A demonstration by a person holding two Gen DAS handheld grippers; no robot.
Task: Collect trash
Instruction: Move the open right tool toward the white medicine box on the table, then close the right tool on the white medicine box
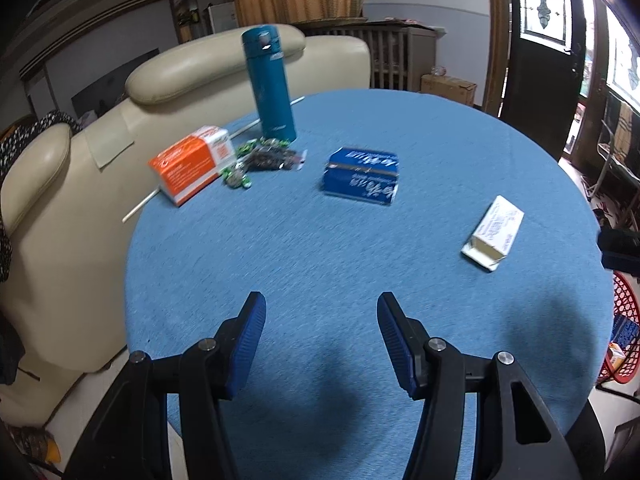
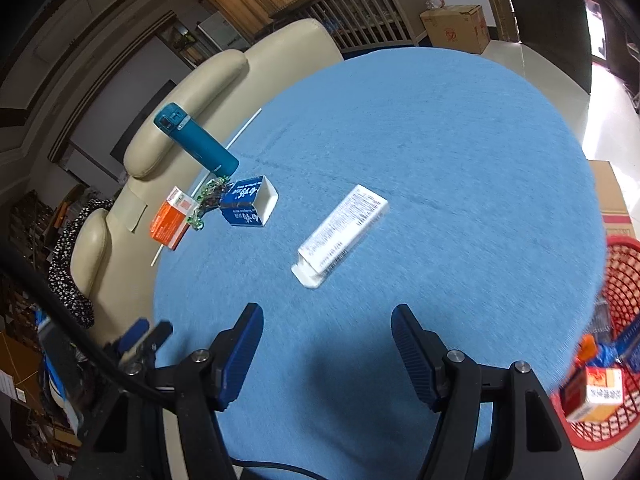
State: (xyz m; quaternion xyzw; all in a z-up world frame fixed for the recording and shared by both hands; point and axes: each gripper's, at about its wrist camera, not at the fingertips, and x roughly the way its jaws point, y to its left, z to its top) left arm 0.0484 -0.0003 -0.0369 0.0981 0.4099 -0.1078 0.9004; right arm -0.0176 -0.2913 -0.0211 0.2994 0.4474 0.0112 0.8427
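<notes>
Both claws, left gripper (image 1: 321, 334) and right gripper (image 2: 327, 344), stand about half open, empty, above the blue table (image 2: 460, 152). The white carton (image 2: 343, 234) lies just ahead of the right gripper; we should straddle its narrow width. The red basket (image 2: 624, 264) waits right.

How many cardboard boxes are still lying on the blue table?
3: an orange box at the left edge, a blue box mid-table near the teal bottle, and a white box toward the right. None looks hidden.

Red basket (image 2: 618, 264) cut off; box print perhaps blurred.
</notes>
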